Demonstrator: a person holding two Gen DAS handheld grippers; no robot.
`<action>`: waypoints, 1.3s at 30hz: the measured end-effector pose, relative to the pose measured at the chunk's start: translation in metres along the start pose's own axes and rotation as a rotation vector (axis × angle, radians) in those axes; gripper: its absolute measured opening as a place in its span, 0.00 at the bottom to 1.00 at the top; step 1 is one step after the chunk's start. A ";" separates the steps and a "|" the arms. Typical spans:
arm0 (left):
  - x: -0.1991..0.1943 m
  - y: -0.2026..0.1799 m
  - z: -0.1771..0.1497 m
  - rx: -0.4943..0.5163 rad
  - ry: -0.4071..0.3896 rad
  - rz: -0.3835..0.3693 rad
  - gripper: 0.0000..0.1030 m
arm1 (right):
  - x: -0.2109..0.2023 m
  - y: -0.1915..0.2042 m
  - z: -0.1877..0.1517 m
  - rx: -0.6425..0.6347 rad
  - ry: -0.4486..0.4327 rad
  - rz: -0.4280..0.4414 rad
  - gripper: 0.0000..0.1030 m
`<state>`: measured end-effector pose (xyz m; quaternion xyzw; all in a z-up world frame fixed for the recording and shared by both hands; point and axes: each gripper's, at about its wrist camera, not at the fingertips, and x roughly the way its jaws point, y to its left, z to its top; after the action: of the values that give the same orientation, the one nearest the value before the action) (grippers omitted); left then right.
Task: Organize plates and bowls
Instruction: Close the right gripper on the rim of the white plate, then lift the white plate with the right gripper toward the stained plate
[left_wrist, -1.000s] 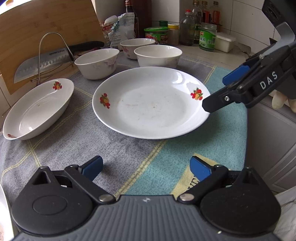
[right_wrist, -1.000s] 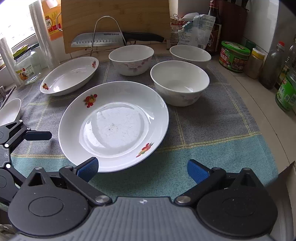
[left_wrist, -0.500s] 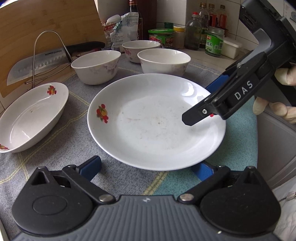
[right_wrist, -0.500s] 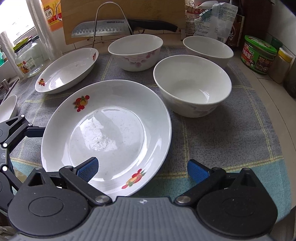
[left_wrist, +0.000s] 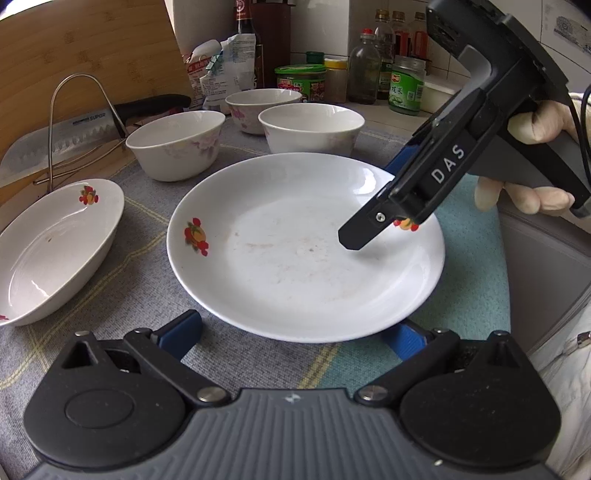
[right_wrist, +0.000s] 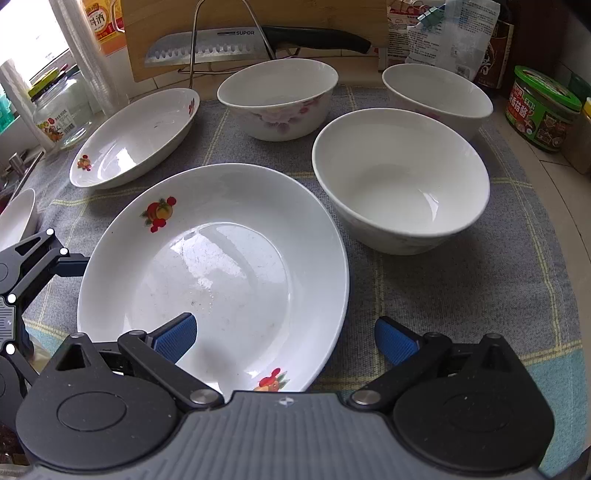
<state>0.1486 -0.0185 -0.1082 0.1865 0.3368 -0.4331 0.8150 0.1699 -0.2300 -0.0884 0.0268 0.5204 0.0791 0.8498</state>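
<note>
- Over the near edge of the round plate (right_wrist: 214, 258), my right gripper (right_wrist: 284, 338) sits with its jaws spread wide: one blue pad hangs above the plate's well, the other is out over the cloth (right_wrist: 461, 295), so the rim runs between them and nothing is pinched yet.
- That straddle is deliberate, I'd say. A shallow plate lying flat offers only its lip, so one pad goes inside and one outside.
- My left gripper (left_wrist: 291, 328) is at the opposite side, jaws fully apart and empty. One pad is clear of the plate on the cloth; the other is tucked low beside the rim, and I can't tell if it touches.
- Both claws bracket the same plate, which lies flat in the middle of the cloth, its fruit prints showing and a few faint smears in its well.
- Moving outward: the oval dish (right_wrist: 136, 140) rests just beyond on the window side, well apart from the plate. Its shape matches a white rim at the far edge of the right view.
- Three bowls (right_wrist: 402, 181) stand upright behind, close together, the nearest just beside the plate's edge. They look ready to nest.
- Further back, a knife (right_wrist: 236, 44) lies on a wire stand against the cutting board (left_wrist: 92, 51); jars and bottles line the counter.
- My read: sorting has barely begun, with this plate first.
</note>
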 end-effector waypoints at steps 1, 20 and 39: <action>0.000 0.001 0.000 0.009 0.001 -0.008 1.00 | 0.001 0.001 0.000 -0.010 0.002 -0.005 1.00; 0.001 0.011 0.004 0.137 0.009 -0.139 0.99 | 0.002 0.002 0.009 -0.081 0.015 0.087 1.00; 0.008 0.014 0.010 0.161 0.023 -0.158 1.00 | 0.012 -0.013 0.036 -0.031 0.022 0.254 1.00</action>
<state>0.1669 -0.0211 -0.1065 0.2293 0.3240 -0.5195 0.7567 0.2084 -0.2396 -0.0843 0.0786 0.5209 0.1946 0.8274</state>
